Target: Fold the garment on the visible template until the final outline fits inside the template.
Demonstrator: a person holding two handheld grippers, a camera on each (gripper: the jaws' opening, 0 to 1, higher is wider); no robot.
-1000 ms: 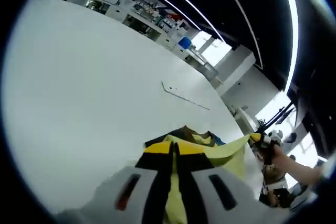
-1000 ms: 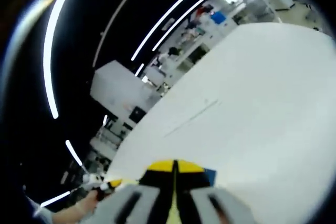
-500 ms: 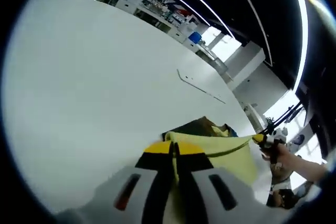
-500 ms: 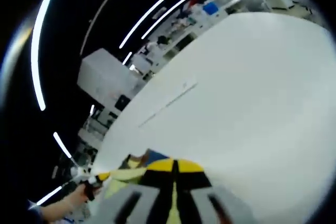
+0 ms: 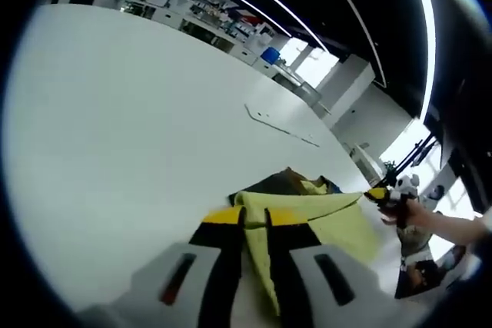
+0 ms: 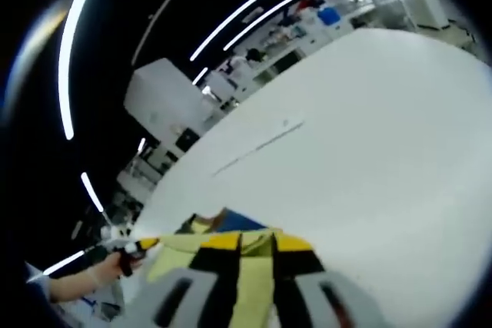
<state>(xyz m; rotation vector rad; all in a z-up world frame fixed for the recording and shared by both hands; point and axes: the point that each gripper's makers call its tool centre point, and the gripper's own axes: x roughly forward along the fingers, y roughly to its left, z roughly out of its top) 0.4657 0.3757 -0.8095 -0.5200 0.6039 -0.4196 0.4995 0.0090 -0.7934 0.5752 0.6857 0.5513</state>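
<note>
Between both grippers, yellow garment stretched taut, each jaw pair pinching an edge; mid-fold, next lay it onto the table.

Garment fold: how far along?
Done: both grippers have the garment gripped, a yellow edge pulled taut between them. In hand: left gripper and right gripper are each shut on yellow cloth, with the rest bunched on the white table. Left: no flat folded shape yet; the thin template line lies farther along the table, apart from the cloth.
</note>
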